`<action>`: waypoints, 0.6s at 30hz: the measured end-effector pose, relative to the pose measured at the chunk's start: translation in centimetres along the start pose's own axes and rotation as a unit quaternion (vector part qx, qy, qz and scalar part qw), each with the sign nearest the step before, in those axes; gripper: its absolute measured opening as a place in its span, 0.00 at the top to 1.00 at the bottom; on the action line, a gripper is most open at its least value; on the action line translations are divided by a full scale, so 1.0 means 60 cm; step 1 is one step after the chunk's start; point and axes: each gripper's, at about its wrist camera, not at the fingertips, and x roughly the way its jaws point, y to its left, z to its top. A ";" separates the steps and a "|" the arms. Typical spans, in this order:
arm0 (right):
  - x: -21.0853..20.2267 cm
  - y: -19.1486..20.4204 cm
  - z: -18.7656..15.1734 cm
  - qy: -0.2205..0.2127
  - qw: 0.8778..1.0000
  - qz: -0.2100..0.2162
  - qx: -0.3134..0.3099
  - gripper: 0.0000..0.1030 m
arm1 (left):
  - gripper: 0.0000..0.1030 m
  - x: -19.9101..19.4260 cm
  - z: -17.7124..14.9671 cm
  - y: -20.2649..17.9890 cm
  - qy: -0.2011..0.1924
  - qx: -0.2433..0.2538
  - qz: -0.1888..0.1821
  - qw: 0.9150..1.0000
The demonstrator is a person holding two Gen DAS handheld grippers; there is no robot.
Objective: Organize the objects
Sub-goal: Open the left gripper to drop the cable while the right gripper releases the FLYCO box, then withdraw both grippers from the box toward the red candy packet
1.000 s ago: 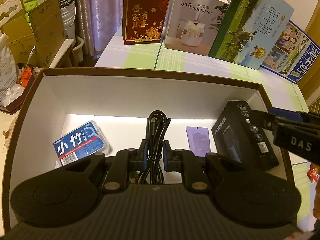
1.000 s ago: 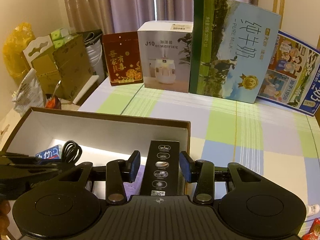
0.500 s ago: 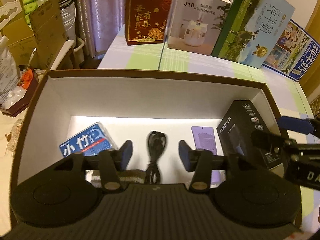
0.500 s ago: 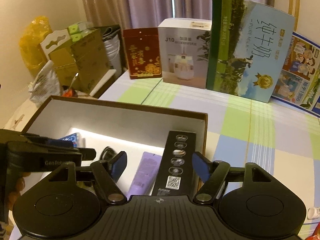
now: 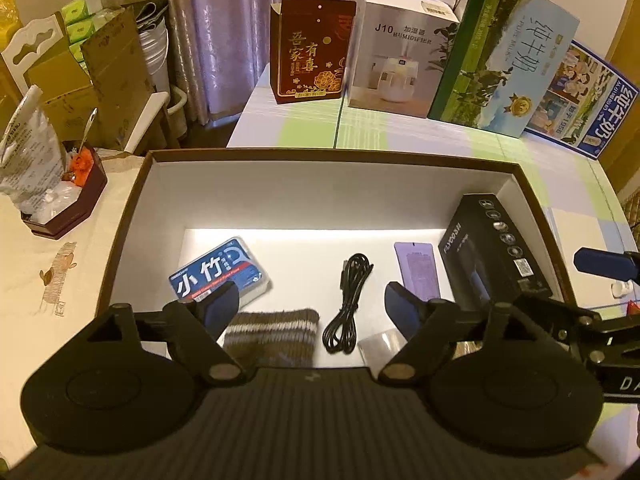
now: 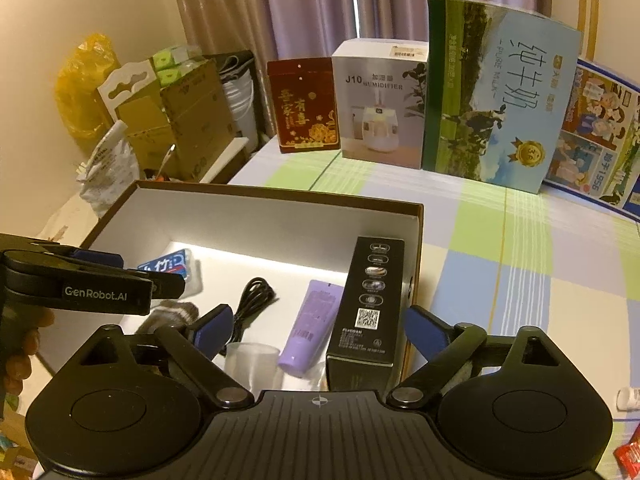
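- Box (image 5: pixel 532 200) on the table, just ahead of both my grippers, already holds the sock (image 5: pixel 276 332), cable (image 5: pixel 346 300), purple tube (image 5: pixel 418 272), black carton (image 5: pixel 492 248) and blue packet (image 5: pixel 220 276).
- Left gripper (image 5: pixel 312 306) and right gripper (image 6: pixel 320 326) hang spread wide, empty.
- Beyond, only display boxes (image 6: pixel 380 100) stand; I judge the sorting nearly finished.

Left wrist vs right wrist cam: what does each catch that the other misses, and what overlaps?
Left wrist only: the dark tray of clutter left of the storage box.

Right wrist only: the yellow plastic bag by the wall and a hand on the left gripper.

Both: black cable, purple tube, black carton, blue pack, knit sock, clear cup; the right gripper is open too.
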 end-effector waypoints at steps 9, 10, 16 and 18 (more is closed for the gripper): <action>-0.038 0.004 -0.014 -0.005 1.000 0.007 0.009 0.10 | 0.21 -0.050 -0.025 -0.011 -0.008 0.002 -0.003 1.000; -0.042 0.005 -0.016 -0.004 1.000 0.006 0.009 0.10 | 0.20 -0.055 -0.029 -0.011 -0.008 0.002 -0.003 1.000; -0.064 0.008 -0.032 -0.005 1.000 0.008 0.011 0.10 | 0.20 -0.081 -0.052 -0.021 -0.008 0.004 -0.003 1.000; -0.072 0.010 -0.039 -0.005 1.000 0.009 0.011 0.09 | 0.20 -0.091 -0.061 -0.024 -0.008 0.003 -0.003 1.000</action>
